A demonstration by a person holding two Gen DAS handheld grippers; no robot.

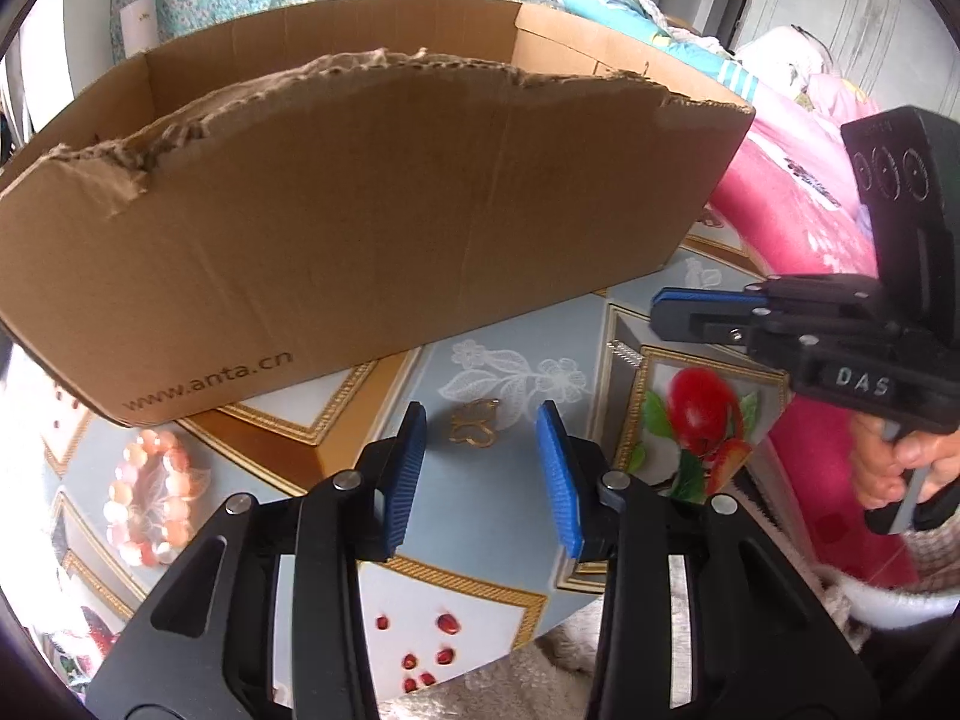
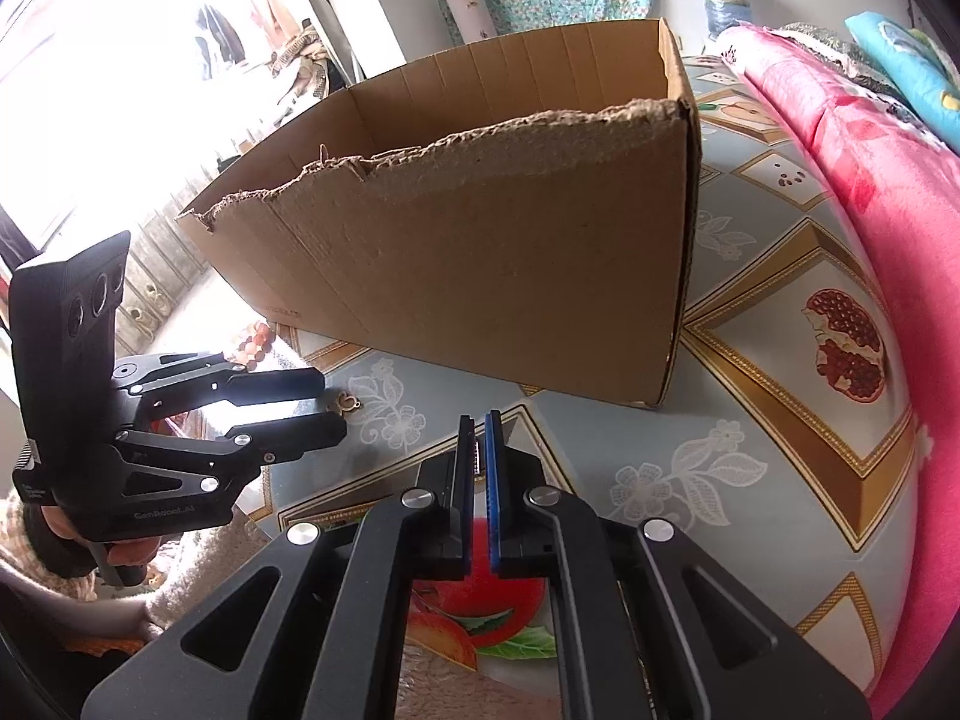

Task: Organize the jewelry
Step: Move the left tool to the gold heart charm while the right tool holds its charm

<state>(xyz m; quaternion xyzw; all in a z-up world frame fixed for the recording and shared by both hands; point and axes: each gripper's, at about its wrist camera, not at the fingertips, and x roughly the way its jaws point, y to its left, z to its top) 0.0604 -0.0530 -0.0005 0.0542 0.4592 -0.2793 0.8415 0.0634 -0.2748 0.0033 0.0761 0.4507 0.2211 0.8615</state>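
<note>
Because the gold pendant [image 1: 475,425] lies flat and thin on the bench [image 1: 480,516], just in front of the left gripper [image 1: 480,438] with its fingers spread to either side, a shallow close could skid it away instead of catching it. The bead bracelet [image 1: 153,495] rests nearer the left. The right gripper [image 2: 478,450] seems to pinch something small and silvery; it may slip. Beyond stands the cardboard box [image 1: 360,204], whose torn near wall could snag.
</note>
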